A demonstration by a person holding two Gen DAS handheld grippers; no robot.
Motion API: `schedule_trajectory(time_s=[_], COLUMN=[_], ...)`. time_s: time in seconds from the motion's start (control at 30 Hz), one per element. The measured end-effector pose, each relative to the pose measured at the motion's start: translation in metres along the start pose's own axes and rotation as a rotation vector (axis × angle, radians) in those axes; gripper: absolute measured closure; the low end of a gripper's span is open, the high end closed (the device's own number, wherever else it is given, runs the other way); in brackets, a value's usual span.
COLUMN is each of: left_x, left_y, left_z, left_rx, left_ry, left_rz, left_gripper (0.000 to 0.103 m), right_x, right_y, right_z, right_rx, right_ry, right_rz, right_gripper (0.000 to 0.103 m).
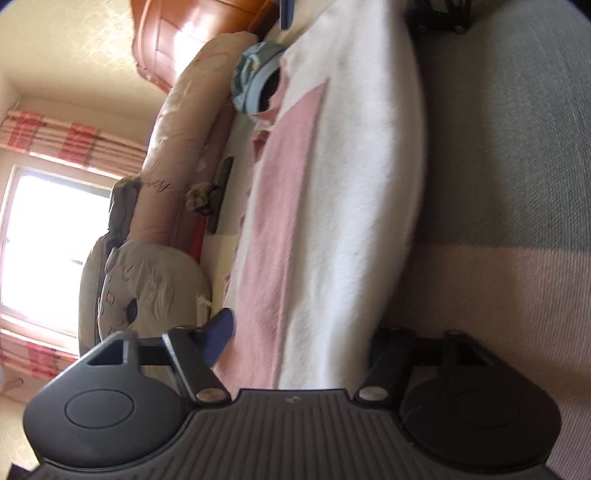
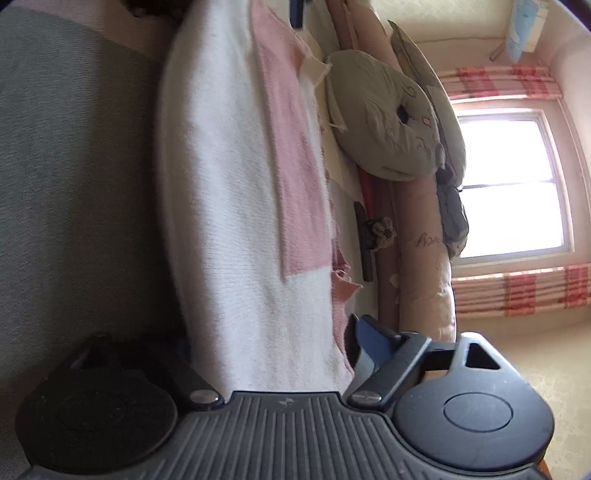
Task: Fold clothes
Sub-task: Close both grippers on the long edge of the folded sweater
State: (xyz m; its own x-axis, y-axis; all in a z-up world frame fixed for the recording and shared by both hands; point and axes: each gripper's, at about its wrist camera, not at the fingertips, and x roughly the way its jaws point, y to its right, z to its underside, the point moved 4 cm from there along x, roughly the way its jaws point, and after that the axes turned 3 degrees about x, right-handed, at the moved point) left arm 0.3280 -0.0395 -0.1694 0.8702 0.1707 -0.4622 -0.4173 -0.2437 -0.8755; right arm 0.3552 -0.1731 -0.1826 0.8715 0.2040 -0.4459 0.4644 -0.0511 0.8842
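— Where's the garment?
— A white knit garment (image 1: 354, 177) with a pink panel (image 1: 284, 206) is stretched taut between the two grippers, held up over the bed's grey and pale pink cover (image 1: 517, 184). In the right wrist view the same garment (image 2: 229, 184) runs straight away from the camera, its pink panel (image 2: 295, 155) on the side toward the window.
— And the left gripper?
— The left gripper (image 1: 301, 343) has its jaws set a little apart, with the cloth's end filling the gap; one blue fingertip (image 1: 219, 332) presses against the pink side, the other finger is mostly hidden behind the white fabric. It grips the garment.
— The right one?
— Same story. The right gripper (image 2: 273, 350) is closed down on the opposite end, blue fingertip (image 2: 369, 339) against the frayed pink edge, the other finger lost in shadow.
— What's around it?
— Along the bed's far edge lie a long pinkish bolster (image 1: 181, 133), a grey cat-face cushion (image 1: 147, 284) and a light blue bundle (image 1: 255, 81) near the wooden headboard (image 1: 192, 33). Beyond them, a bright window (image 2: 513, 184) with red-checked curtains (image 2: 517, 291).
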Motion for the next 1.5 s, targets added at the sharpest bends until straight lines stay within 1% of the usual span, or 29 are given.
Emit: schedule_trajectory(time_s=[0.03,0.07,0.1,0.13,0.17,0.2,0.23,0.27,0.3,0.33,0.4,0.47,0.5,0.53,0.67,0.7,0.83,0.93,1.0,1.03,1.1,1.17,1.27,1.33,1.43,1.5], left_x=[0.0,0.0,-0.001,-0.002,-0.002,-0.003,-0.003,-0.003,-0.003,-0.003,-0.002,0.0,0.001,0.002,0.006,0.005,0.003,0.006,0.005,0.004,0.001,-0.002,-0.002,0.0,0.001,-0.004], left_y=[0.003,0.006,0.01,0.013,0.016,0.018,0.018,0.016,0.013,0.011,0.01,0.014,0.017,0.019,0.015,0.015,0.011,0.013,0.016,0.015,0.009,0.003,-0.002,0.0,0.01,0.011], left_z=[-0.001,-0.002,-0.002,-0.002,-0.002,-0.002,-0.002,-0.001,-0.001,0.001,0.006,0.007,0.006,0.004,0.002,0.002,0.004,0.003,0.001,0.002,0.004,0.006,0.006,0.005,0.005,0.007], left_rx=[0.005,0.006,0.006,0.006,0.008,0.018,0.025,0.031,0.036,0.034,0.029,0.036,0.041,0.04,0.005,0.005,0.0,0.005,0.023,0.015,-0.008,-0.005,-0.001,0.0,0.024,0.031], left_ry=[-0.002,-0.004,-0.005,-0.006,-0.008,-0.009,-0.014,-0.019,-0.025,-0.032,-0.041,-0.042,-0.043,-0.045,-0.052,-0.049,-0.042,-0.051,-0.054,-0.05,-0.037,-0.022,-0.026,-0.03,-0.024,-0.012], left_rz=[0.005,0.011,0.016,0.022,0.029,0.029,0.028,0.028,0.028,0.032,0.039,0.035,0.029,0.024,0.031,0.033,0.048,0.052,0.038,0.042,0.054,0.042,0.06,0.071,0.06,0.039], left_gripper=[0.059,0.064,0.073,0.082,0.087,0.09,0.089,0.086,0.08,0.077,0.079,0.087,0.091,0.095,0.095,0.095,0.092,0.095,0.095,0.094,0.094,0.094,0.093,0.093,0.094,0.094], right_x=[-0.002,-0.004,-0.005,-0.006,-0.007,-0.007,-0.008,-0.008,-0.008,-0.006,0.0,0.005,0.006,0.007,0.008,0.008,0.008,0.007,0.007,0.007,0.007,0.006,0.005,0.005,0.006,0.007], right_y=[-0.004,-0.009,-0.011,-0.014,-0.015,-0.016,-0.017,-0.018,-0.018,-0.016,-0.013,-0.01,-0.014,-0.018,-0.023,-0.021,-0.022,-0.022,-0.024,-0.024,-0.022,-0.019,-0.013,-0.015,-0.02,-0.016], right_z=[0.0,0.0,0.001,0.002,0.003,0.005,0.005,0.005,0.006,0.006,0.009,0.012,0.011,0.01,0.01,0.01,0.008,0.009,0.01,0.01,0.009,0.007,0.005,0.005,0.008,0.01], right_rx=[-0.009,-0.017,-0.013,-0.009,0.005,0.01,0.003,-0.029,-0.074,-0.104,-0.093,-0.081,-0.08,-0.079,-0.045,-0.029,-0.057,-0.057,-0.057,-0.054,-0.051,-0.049,-0.028,-0.027,-0.046,-0.025], right_ry=[0.005,0.009,0.011,0.013,0.014,0.018,0.021,0.025,0.029,0.019,0.002,-0.014,-0.021,-0.027,-0.036,-0.04,-0.055,-0.05,-0.045,-0.044,-0.053,-0.066,-0.08,-0.086,-0.07,-0.06], right_rz=[-0.004,-0.008,-0.012,-0.016,-0.021,-0.026,-0.034,-0.041,-0.042,-0.038,-0.028,-0.018,-0.027,-0.035,-0.009,-0.018,-0.024,-0.023,-0.009,-0.005,-0.019,-0.04,-0.069,-0.07,-0.037,-0.042], right_gripper=[0.033,0.038,0.046,0.053,0.055,0.061,0.065,0.065,0.064,0.058,0.053,0.055,0.067,0.08,0.082,0.082,0.082,0.082,0.082,0.082,0.083,0.084,0.084,0.083,0.084,0.084])
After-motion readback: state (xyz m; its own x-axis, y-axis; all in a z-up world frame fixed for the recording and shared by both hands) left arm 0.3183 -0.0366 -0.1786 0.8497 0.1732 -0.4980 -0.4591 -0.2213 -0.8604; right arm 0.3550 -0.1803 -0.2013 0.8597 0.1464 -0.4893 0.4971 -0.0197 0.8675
